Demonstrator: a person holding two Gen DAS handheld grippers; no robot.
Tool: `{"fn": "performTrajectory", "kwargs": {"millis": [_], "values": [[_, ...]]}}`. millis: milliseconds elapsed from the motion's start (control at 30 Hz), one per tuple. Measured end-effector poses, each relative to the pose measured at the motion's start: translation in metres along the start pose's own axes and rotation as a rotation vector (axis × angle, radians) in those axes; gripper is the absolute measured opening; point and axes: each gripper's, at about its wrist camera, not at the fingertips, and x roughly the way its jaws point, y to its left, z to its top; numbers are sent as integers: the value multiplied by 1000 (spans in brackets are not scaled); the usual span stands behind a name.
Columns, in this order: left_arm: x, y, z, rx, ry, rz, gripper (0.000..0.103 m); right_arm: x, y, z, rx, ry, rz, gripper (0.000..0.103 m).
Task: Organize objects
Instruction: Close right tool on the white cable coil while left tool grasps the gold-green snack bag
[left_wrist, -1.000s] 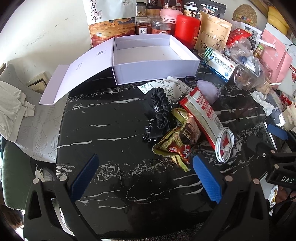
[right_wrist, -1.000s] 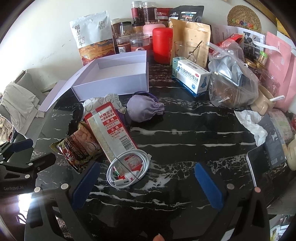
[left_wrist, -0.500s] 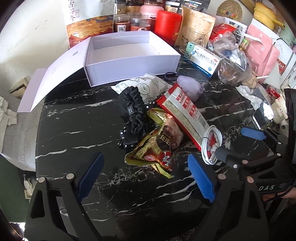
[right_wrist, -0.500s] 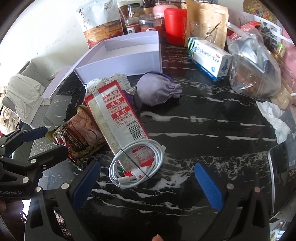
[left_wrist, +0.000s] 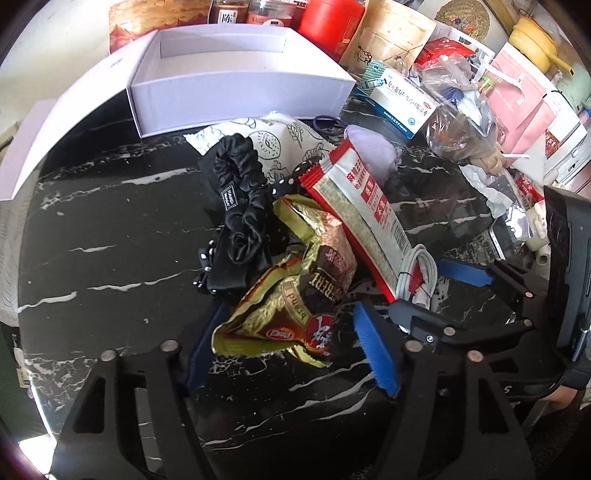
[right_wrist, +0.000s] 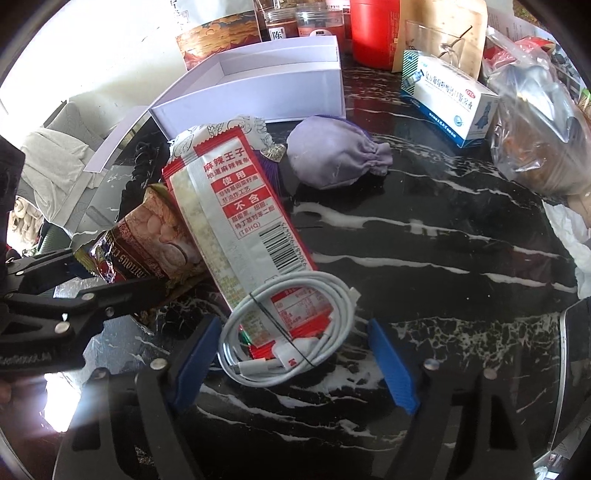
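Observation:
On the black marble table (left_wrist: 110, 240) lies a pile of small items. My left gripper (left_wrist: 291, 354) straddles the lower end of a gold and brown snack packet (left_wrist: 291, 295). Its jaws are closing and the blue pads stand just off the packet's edges. My right gripper (right_wrist: 295, 365) brackets a coiled white cable (right_wrist: 288, 332) that lies on a red and white packet (right_wrist: 236, 206). These jaws are closing too, with small gaps beside the coil. A black scrunchie (left_wrist: 240, 195) and a lavender pouch (right_wrist: 332, 155) lie further back. The open white box (left_wrist: 236, 92) stands empty behind them.
A patterned white packet (left_wrist: 280, 140) lies under the pile. A blue and white medicine box (right_wrist: 447, 99), a clear bag (right_wrist: 543, 140), a red canister (left_wrist: 328, 22) and jars crowd the back and right. The box lid (left_wrist: 55, 122) hangs off the table's left edge.
Both grippers have come down and forward onto the pile. The left jaws have narrowed around the gold packet, and the right jaws have narrowed around the cable coil.

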Motion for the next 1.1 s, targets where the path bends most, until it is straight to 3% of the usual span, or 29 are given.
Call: {"fn": "performTrajectory", "kwargs": {"millis": [133, 300, 800, 1100], "values": [[8, 1, 1, -21, 19, -50, 40, -2, -4, -1, 4, -6, 0, 71], [6, -2, 0, -7, 3, -66, 32, -3, -8, -4, 12, -9, -4, 70], [-15, 15, -32, -7, 11, -25, 31, -11, -13, -20, 21, -27, -28, 69], [-10, 20, -30, -41, -6, -35, 42, -12, -9, -23, -2, -33, -36, 69]]}}
